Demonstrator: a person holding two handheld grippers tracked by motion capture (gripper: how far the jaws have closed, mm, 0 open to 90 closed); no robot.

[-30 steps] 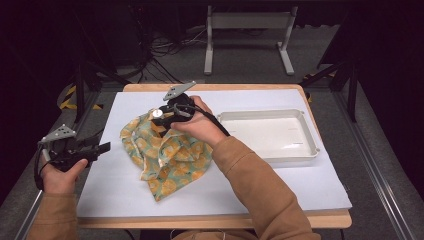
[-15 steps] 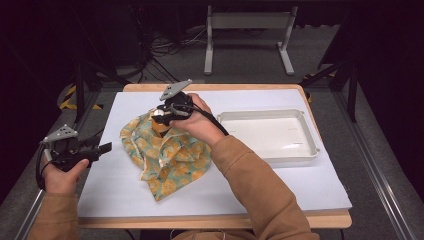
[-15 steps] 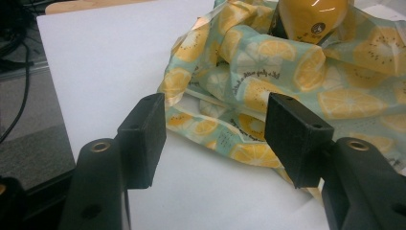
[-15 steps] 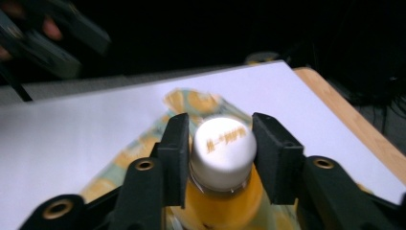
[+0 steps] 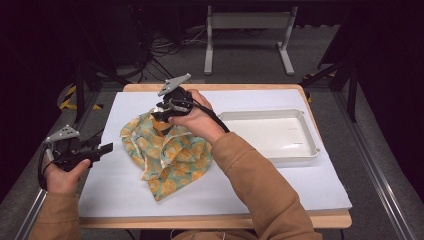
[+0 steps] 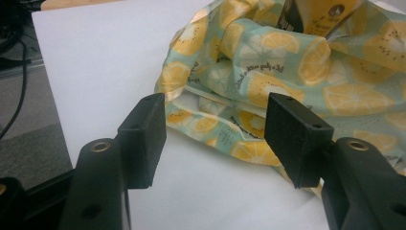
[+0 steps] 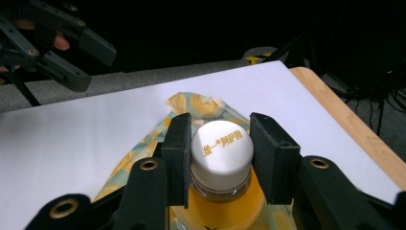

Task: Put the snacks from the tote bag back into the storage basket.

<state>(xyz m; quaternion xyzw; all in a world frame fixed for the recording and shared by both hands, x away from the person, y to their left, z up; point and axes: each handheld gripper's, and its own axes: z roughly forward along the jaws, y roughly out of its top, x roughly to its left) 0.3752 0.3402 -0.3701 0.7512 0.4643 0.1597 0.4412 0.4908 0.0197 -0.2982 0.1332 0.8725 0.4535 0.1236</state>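
Note:
A crumpled cloth (image 5: pixel 167 157) with a lemon print on pale green lies on the white sheet at centre left. Standing in its upper folds is a bottle (image 5: pixel 161 128) of orange drink. My right gripper (image 5: pixel 163 116) is shut on the bottle's neck just under its white cap (image 7: pixel 221 146), with the cloth (image 7: pixel 198 106) spread below. My left gripper (image 5: pixel 104 148) hovers open at the sheet's left edge and points at the cloth. Its jaws (image 6: pixel 215 124) stand wide apart, just short of the cloth's hem (image 6: pixel 249 148), and the bottle's label (image 6: pixel 318 14) shows beyond.
A white sheet (image 5: pixel 280 185) covers most of the wooden table (image 5: pixel 320 220). A shallow white tray (image 5: pixel 311 146) stands at the right. My left gripper (image 7: pixel 72 45) appears far off in the right gripper view. Cables and a metal stand lie on the floor behind.

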